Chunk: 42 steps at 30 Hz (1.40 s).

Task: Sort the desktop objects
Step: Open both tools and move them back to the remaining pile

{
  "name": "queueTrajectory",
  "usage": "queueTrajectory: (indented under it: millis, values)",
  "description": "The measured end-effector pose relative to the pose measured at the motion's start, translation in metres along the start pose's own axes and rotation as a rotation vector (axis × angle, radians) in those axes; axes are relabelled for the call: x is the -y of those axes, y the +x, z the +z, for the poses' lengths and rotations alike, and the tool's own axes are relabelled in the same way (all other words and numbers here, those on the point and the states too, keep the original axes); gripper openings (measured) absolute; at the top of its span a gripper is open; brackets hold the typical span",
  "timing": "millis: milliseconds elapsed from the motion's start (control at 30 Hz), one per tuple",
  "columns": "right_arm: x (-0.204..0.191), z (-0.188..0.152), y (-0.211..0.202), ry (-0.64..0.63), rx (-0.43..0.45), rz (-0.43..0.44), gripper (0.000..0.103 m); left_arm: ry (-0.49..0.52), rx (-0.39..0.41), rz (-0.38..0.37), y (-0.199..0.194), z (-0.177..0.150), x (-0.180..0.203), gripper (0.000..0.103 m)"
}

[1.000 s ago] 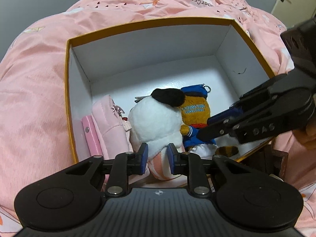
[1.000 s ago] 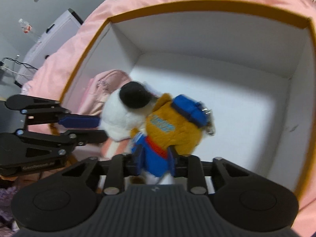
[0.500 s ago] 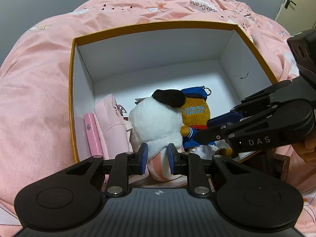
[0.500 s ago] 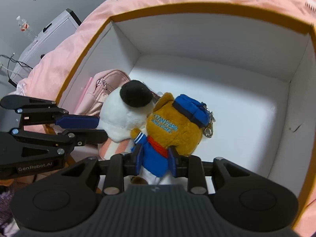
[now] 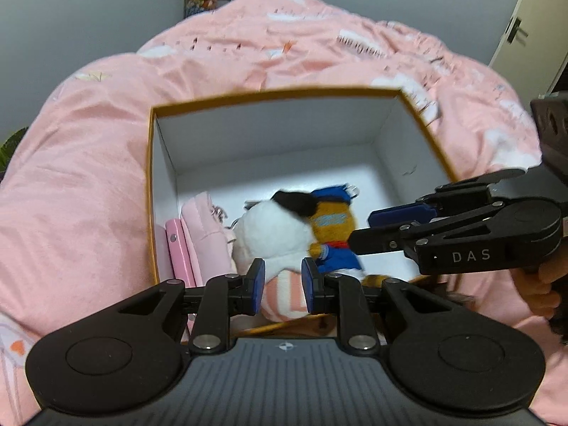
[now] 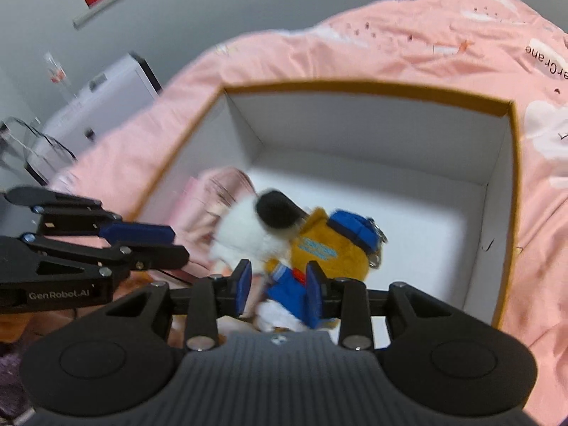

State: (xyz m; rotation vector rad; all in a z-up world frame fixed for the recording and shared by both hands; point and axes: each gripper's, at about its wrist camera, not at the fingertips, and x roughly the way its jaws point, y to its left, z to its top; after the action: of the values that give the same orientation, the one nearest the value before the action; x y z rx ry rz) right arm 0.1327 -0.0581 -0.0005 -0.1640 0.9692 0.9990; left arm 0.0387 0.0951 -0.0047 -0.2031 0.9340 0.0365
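Observation:
An open white box with an orange rim [image 5: 273, 94] [image 6: 369, 87] sits on a pink duvet. Inside, at its near left, lie a white plush with a black ear [image 5: 273, 234] [image 6: 245, 238], an orange bear plush in blue clothes [image 5: 332, 223] [image 6: 330, 248], a pink pouch [image 5: 202, 227] and a pink flat case [image 5: 177, 248]. My left gripper [image 5: 282, 285] stands open over the white plush's striped bottom. My right gripper [image 6: 278, 289] is open, its fingers either side of the bear's blue body; it shows from the side in the left wrist view [image 5: 376, 227].
The pink duvet [image 5: 88, 177] surrounds the box. The box's far and right floor [image 6: 426, 234] is bare. A white cabinet [image 6: 96, 106] stands at the left, a door [image 5: 539, 21] at the right. A hand [image 5: 539, 284] holds the right gripper.
Both grippers have pulled back and up from the box. The right gripper's fingers have opened off the bear, which now lies in the box beside the white plush.

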Motion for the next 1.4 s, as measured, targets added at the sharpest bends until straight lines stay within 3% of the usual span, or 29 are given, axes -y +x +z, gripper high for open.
queueTrajectory:
  millis: [267, 600, 667, 833, 1000, 1167, 1400]
  values:
    - [-0.007, -0.015, -0.06, 0.073, 0.135, 0.07, 0.038, -0.023, 0.019, -0.11, -0.031, -0.004, 0.02, 0.031]
    - [0.013, -0.074, -0.098, 0.198, 0.139, -0.091, 0.039, -0.007, -0.018, -0.23, -0.003, -0.025, 0.066, 0.042]
    - [0.017, -0.088, -0.097, 0.221, 0.113, -0.118, 0.039, 0.003, -0.013, -0.236, 0.005, -0.031, 0.074, 0.05]
    - [0.022, -0.114, -0.087, 0.248, 0.046, -0.149, 0.039, -0.029, -0.03, -0.22, 0.016, -0.037, 0.079, 0.05]
    - [0.016, -0.122, -0.071, 0.193, 0.007, -0.223, 0.038, -0.075, -0.037, -0.24, 0.025, -0.035, 0.082, 0.051]
    - [0.019, -0.127, -0.06, 0.175, -0.036, -0.218, 0.032, -0.094, -0.085, -0.226, 0.044, -0.034, 0.094, 0.055]
    - [0.026, -0.133, -0.068, 0.205, -0.017, -0.216, 0.026, -0.096, -0.133, -0.198, 0.066, -0.03, 0.114, 0.058]
